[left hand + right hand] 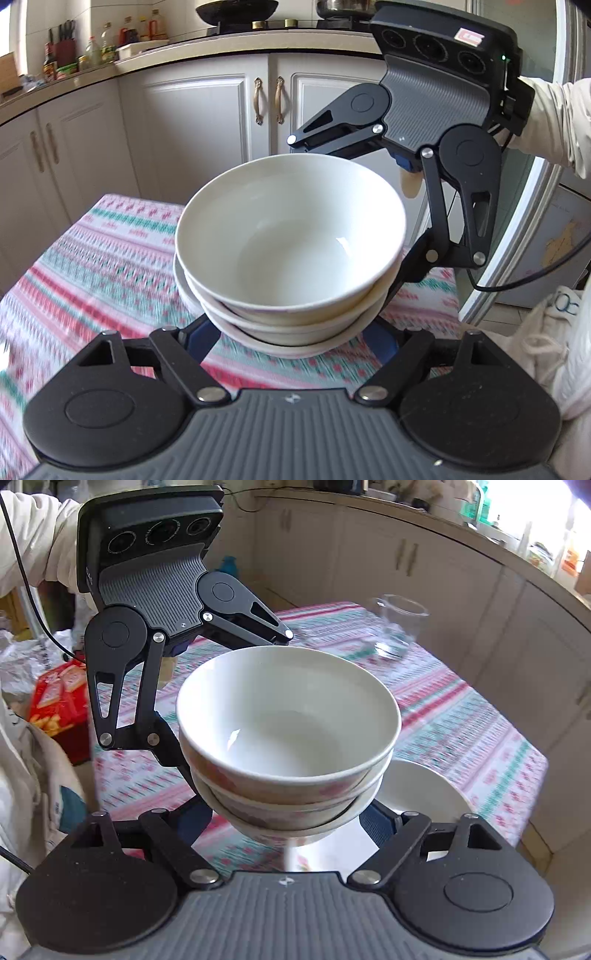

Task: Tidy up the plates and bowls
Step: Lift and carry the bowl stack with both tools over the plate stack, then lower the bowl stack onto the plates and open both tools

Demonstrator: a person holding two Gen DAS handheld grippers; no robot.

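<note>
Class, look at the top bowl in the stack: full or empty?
Empty: the top bowl shows its bare white inside down to the bottom in both wrist views.

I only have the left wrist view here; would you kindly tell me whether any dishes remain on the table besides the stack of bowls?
Observer: Yes, in the right wrist view a white plate lies on the tablecloth, showing just right of the bowl stack.
Operator: Thank you; is anything else standing there?
Observer: A clear glass stands farther along the table.
Operator: And off the table?
Observer: A red box sits beyond the table's edge.
</note>
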